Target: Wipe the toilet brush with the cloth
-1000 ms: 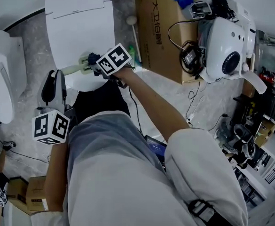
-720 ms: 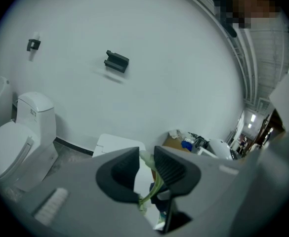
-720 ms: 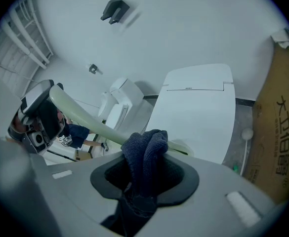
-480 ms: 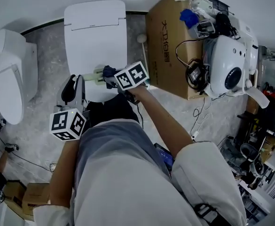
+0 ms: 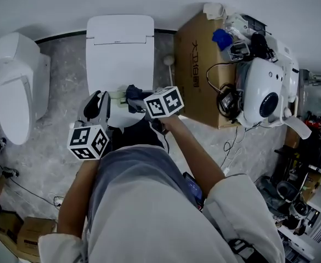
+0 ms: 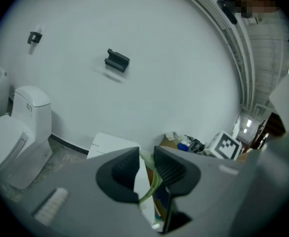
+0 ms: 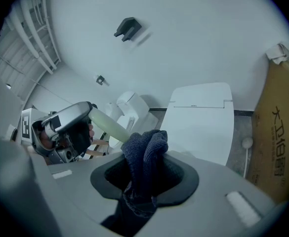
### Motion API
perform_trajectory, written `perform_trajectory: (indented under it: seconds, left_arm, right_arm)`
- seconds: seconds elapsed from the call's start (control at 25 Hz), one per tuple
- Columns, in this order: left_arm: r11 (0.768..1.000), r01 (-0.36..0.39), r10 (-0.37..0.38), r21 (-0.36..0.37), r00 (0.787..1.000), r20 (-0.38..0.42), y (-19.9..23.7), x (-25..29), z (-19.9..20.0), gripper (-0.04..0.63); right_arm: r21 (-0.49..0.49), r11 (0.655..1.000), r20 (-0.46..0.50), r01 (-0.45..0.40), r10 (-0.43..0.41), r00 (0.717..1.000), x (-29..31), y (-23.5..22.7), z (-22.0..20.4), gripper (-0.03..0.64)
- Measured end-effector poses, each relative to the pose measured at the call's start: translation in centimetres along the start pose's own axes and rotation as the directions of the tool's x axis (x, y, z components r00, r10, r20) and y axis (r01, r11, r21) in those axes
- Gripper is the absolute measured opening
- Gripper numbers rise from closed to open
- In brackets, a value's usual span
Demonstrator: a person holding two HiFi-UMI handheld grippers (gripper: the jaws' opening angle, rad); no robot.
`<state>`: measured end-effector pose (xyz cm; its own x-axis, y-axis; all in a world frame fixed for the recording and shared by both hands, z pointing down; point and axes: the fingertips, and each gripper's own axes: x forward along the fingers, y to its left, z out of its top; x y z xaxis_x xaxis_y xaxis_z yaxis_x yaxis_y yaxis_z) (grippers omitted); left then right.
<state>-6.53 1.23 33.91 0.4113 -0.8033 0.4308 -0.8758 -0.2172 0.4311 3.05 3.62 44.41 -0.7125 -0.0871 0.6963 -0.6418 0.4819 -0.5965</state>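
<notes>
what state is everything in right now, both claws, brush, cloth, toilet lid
left claw: shut on the toilet brush
right claw: shut on the cloth
toilet brush: held in the air above the toilet, pale green handle reaching the cloth
cloth: bunched up, against the brush handle
toilet lid: down

Both bare forearms extend forward and down from light short sleeves; the left forearm (image 5: 75, 193) runs along the body's left side and the right forearm (image 5: 196, 158) angles inward. The grey two-jaw left gripper (image 6: 145, 171) has its jaws drawn close, clamped on a pale green plastic brush handle (image 6: 153, 184). The grey two-jaw right gripper (image 7: 144, 179) has its jaws closed on a bunched dark blue knitted cloth (image 7: 145, 149). The two gripper tips sit near each other, with the marker cubes facing up.
</notes>
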Motion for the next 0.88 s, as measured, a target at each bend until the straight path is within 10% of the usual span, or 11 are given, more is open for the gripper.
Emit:
perform_trajectory:
  seconds: [0.88]
  left_arm:
    - [0.995,0.092,-0.091,0.037,0.995,-0.036,0.1,-0.3,0.6,0.0]
  right_arm:
    - [-0.079,0.997,0.123,-0.01,0.02,0.992,-3.1,6.3,3.7,0.11]
